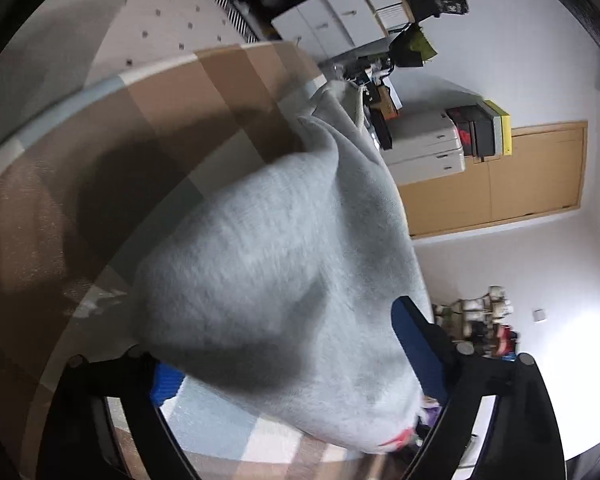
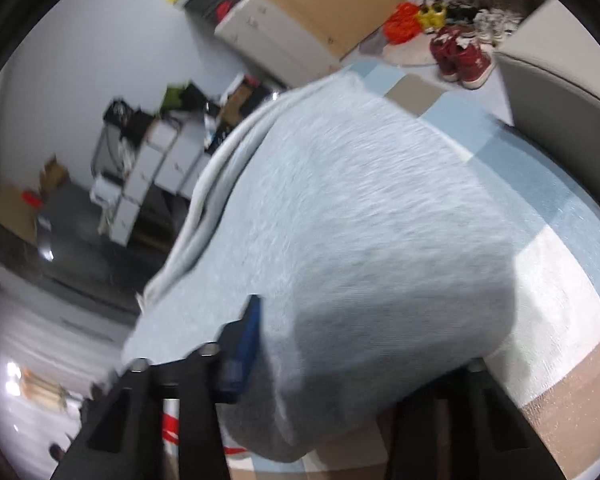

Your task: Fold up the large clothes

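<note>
Here your left tongs (image 1: 288,364) stand wide apart with the grey sweatshirt (image 1: 284,272) bunched between the blue pads, over the checked brown, blue and white surface (image 1: 80,208). Your right tongs (image 2: 352,364) are half buried in the same sweatshirt (image 2: 360,216); I cannot tell whether they grip it.

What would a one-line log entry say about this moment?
item: light grey fleece garment, bunched on checked brown-blue cloth | left gripper: open, garment between | right gripper: garment-draped, grip unclear
</note>
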A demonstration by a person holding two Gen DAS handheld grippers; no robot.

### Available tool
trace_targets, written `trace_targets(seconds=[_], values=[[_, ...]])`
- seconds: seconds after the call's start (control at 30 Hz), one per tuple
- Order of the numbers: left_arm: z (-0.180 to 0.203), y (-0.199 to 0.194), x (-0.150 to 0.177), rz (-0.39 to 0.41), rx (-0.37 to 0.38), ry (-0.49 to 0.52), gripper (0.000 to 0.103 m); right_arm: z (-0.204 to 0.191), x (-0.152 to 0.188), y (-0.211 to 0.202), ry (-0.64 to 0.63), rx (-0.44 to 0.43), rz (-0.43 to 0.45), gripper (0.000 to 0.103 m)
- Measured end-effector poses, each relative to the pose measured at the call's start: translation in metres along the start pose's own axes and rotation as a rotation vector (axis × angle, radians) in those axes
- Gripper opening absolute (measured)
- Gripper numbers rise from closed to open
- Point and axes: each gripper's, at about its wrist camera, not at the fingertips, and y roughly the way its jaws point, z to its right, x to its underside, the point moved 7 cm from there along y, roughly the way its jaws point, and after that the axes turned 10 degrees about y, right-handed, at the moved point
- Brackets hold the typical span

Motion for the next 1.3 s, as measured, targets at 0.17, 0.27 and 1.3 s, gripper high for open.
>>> trace_targets(seconds=[0.17,0.27,1.3], values=[[-0.029,0.01,0.005,0.01,0.034,-0.07,0.01,0.004,0.002,-0.013,0.038,-0.046,0.042,0.02],[-0.025,-0.002,0.004,0.042,0.012,-0.025,0.006,0.002,0.005,-0.021,0.003,-0.019,0.06,0.018],[-0.001,-0.117,0.129,-0.105,0.085,0.026,0.032,0.081,0.1,-0.201,-0.274,0.292,-0.162,0.046]])
